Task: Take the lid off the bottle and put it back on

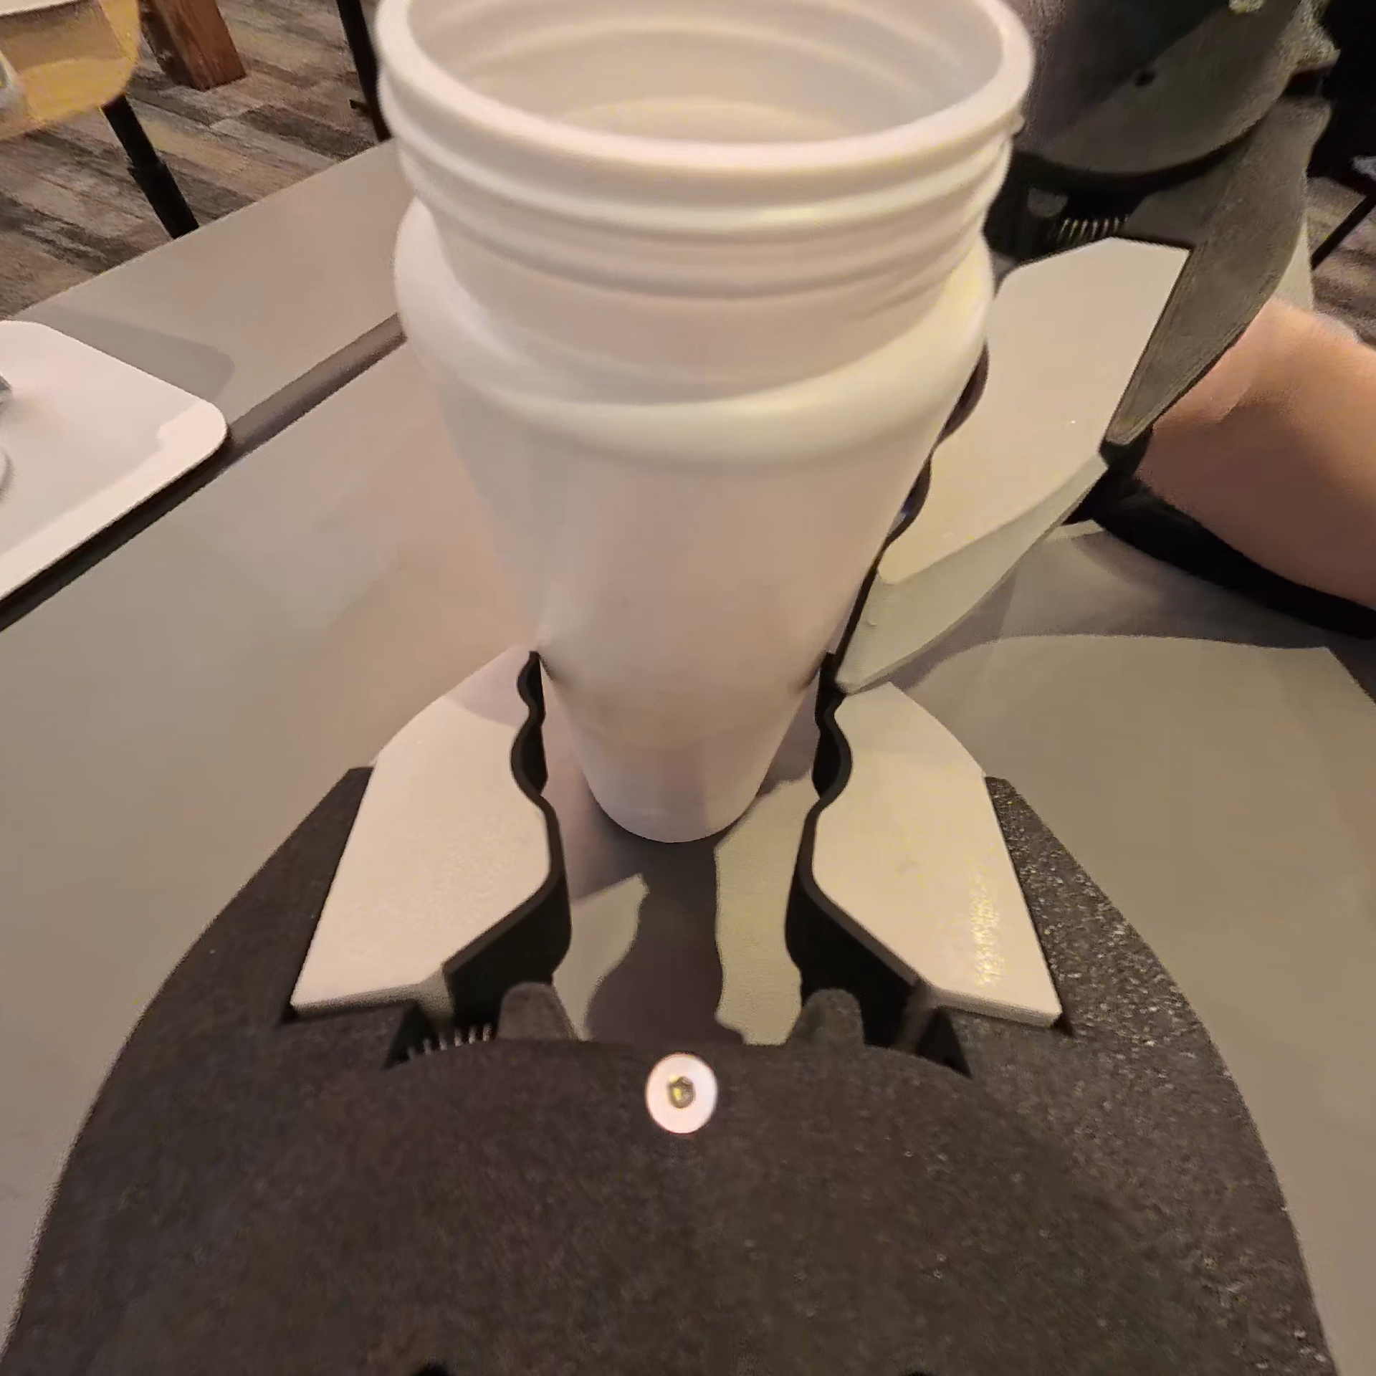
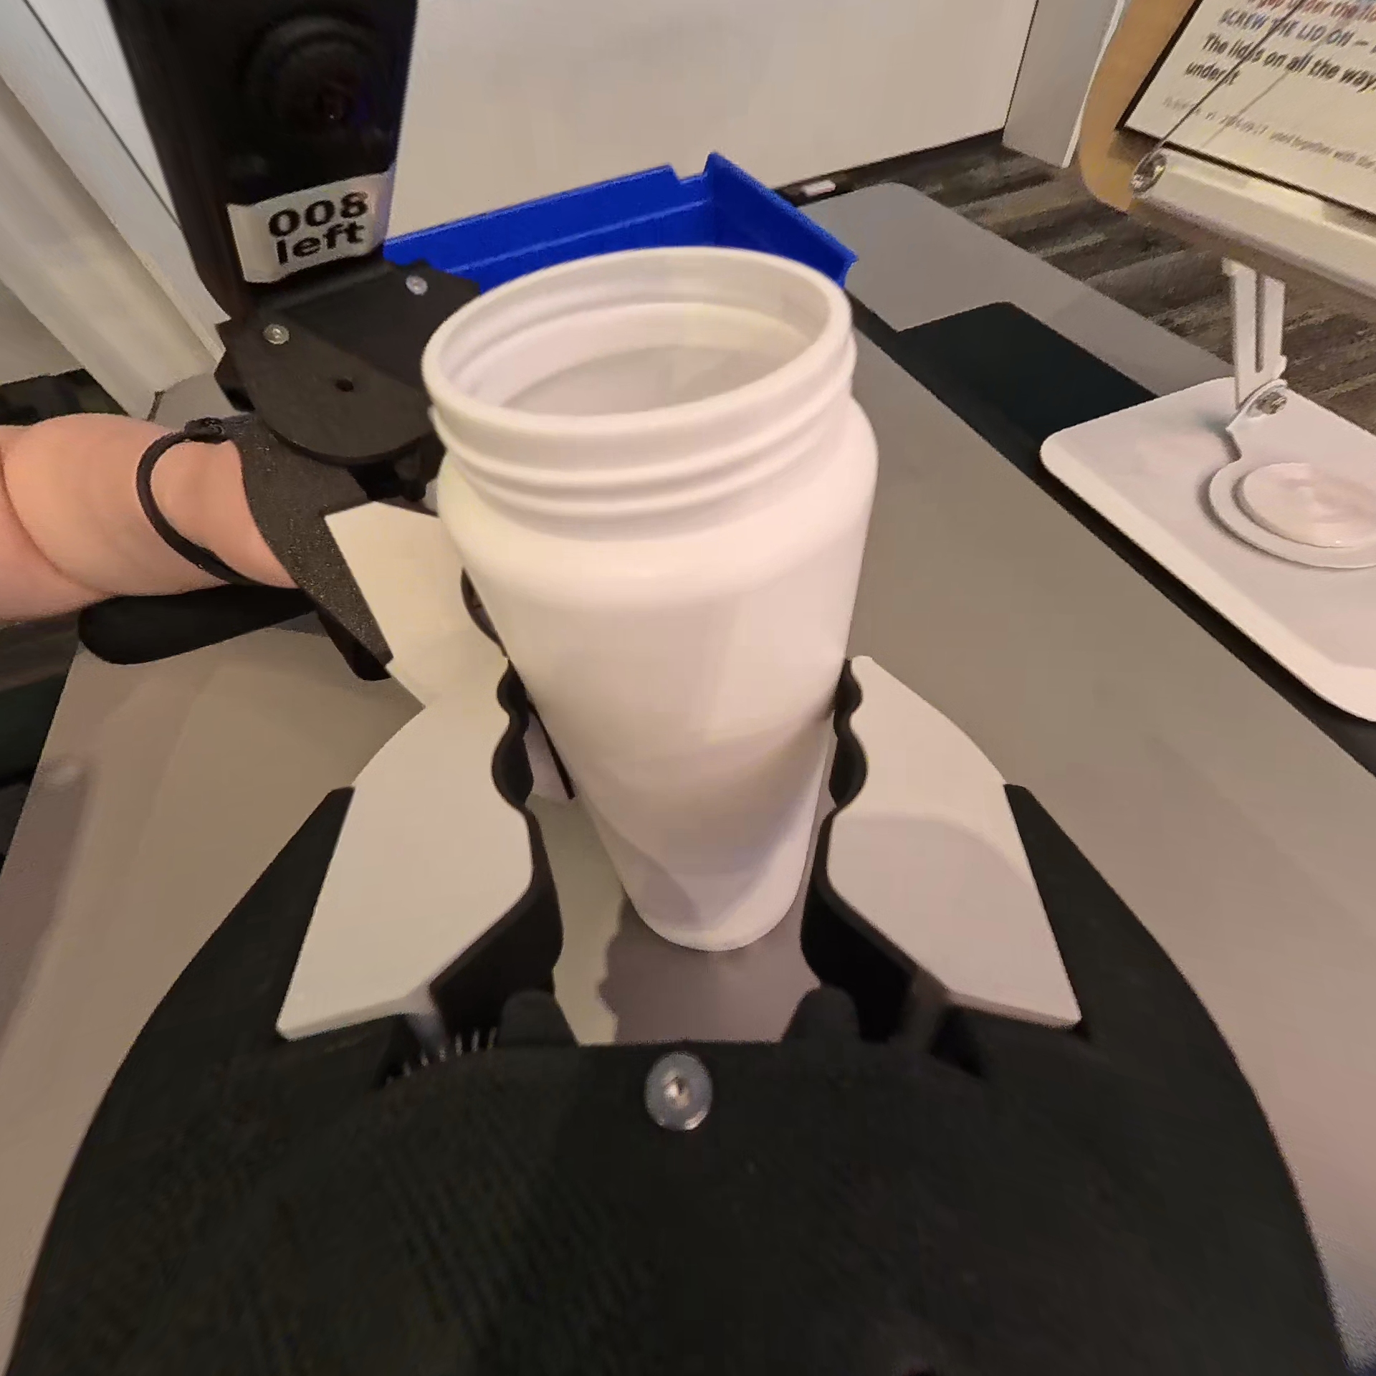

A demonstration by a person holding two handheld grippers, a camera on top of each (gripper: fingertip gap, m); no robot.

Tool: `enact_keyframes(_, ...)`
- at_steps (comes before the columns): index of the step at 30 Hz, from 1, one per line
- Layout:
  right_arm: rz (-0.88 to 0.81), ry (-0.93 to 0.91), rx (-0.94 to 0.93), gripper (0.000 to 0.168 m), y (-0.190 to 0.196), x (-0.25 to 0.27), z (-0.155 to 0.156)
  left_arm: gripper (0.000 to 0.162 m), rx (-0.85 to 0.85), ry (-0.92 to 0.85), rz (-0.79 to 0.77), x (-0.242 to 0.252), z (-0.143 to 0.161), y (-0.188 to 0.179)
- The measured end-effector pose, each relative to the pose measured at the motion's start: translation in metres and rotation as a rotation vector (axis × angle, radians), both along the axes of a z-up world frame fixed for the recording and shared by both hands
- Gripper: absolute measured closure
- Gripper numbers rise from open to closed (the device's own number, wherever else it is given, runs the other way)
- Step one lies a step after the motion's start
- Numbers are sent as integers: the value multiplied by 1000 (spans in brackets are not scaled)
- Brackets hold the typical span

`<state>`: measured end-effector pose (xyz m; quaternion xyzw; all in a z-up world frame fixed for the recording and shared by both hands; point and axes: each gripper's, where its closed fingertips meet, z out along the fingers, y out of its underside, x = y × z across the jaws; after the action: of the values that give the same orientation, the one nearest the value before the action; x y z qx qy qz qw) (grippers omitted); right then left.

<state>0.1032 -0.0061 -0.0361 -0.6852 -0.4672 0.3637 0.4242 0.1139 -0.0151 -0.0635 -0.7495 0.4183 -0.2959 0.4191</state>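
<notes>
Left wrist view: left gripper (image 1: 677,715) and right gripper (image 2: 681,737) both clench the lidless white bottle (image 2: 663,596) low, steadying it upright mid-table (image 2: 1042,744); lid unseen.

A smooth grey table (image 2: 1042,744) is seen carrying an open white plastic bottle (image 2: 670,633). A blue plastic bin (image 2: 618,216) is set behind the bottle, and a flat white stand base (image 2: 1191,596) to its right.
</notes>
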Motion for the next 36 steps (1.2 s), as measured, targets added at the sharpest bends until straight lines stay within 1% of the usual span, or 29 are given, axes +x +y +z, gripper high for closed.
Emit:
enact_keyframes(2,-7,-1,-1,88,1,1,0,92,-33,-8,-1,0,-2,0)
enact_keyframes(7,-52,5,2,89,7,8,7,96,-91,93,-46,4,-28,-8)
enact_keyframes(9,-82,13,16,89,9,14,19,97,-97,115,-61,6,-33,-11)
enact_keyframes(12,-144,30,57,89,12,35,50,97,-68,117,-59,7,-32,-10)
enact_keyframes(15,-236,86,103,89,14,78,100,97,-77,84,-61,8,-29,-10)
enact_keyframes(17,-335,130,140,89,17,122,134,97,-92,89,-69,9,-31,-12)
enact_keyframes(18,-394,143,142,89,18,147,146,97,-94,103,-74,9,-33,-12)
enact_keyframes(19,-461,154,133,89,20,172,155,97,-90,113,-75,8,-34,-12)
enact_keyframes(21,-599,144,73,89,26,220,156,98,-85,117,-78,9,-35,-13)
enact_keyframes(23,-699,113,-50,89,34,257,140,99,-95,127,-86,10,-38,-14)
enact_keyframes(25,-746,75,-226,90,42,281,110,99,-100,145,-91,10,-42,-15)
enact_keyframes(28,-697,-5,-559,90,51,290,44,99,-106,164,-99,11,-47,-17)
enact_keyframes(30,-649,-60,-734,89,57,285,1,101,-105,173,-100,11,-49,-17)
enact_keyframes(32,-659,-147,-824,89,63,283,-34,106,-106,175,-86,11,-50,-16)
enact_keyframes(33,-670,-179,-845,90,66,282,-46,107,-104,187,-78,10,-51,-15)
enact_keyframes(34,-680,-212,-858,91,68,281,-55,107,-103,198,-81,10,-53,-15)
enact_keyframes(36,-713,-284,-857,90,69,282,-67,114,-127,209,-101,11,-55,-20)
